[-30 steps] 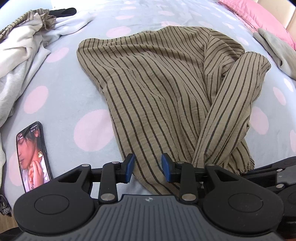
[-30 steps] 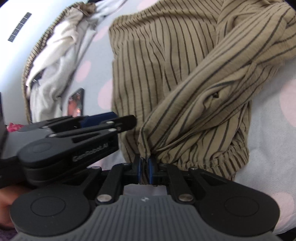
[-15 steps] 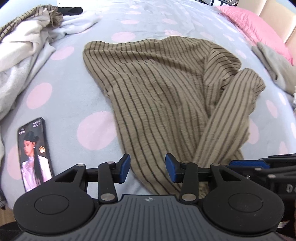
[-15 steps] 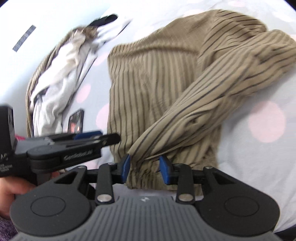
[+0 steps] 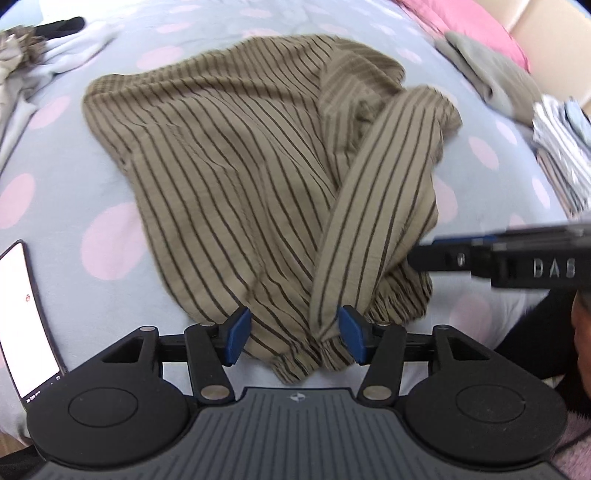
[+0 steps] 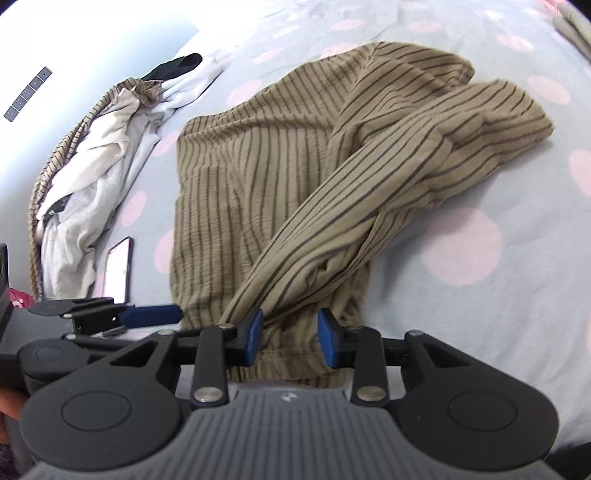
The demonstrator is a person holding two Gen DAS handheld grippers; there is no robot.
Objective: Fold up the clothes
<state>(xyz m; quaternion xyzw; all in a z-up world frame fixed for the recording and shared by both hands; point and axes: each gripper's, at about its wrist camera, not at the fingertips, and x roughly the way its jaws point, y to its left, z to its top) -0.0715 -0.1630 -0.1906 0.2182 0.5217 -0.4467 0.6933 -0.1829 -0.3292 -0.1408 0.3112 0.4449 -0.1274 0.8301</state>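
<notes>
A second ago the right gripper (image 6: 290,341) was pinching the cuff of the striped shirt (image 5: 236,177); now its blue pads are standing apart with the released cuff lying between them, and the left gripper (image 5: 293,336), jaws spread wider than before, is straddling the hem and the sleeve (image 5: 373,206). One shirt is lying spread on the dotted bedsheet (image 6: 461,280), one sleeve folded across it, with one phone (image 5: 26,317), its screen now showing white, one heap of unfolded clothes (image 6: 81,177) and one pink pillow (image 5: 461,22) sitting around it.
</notes>
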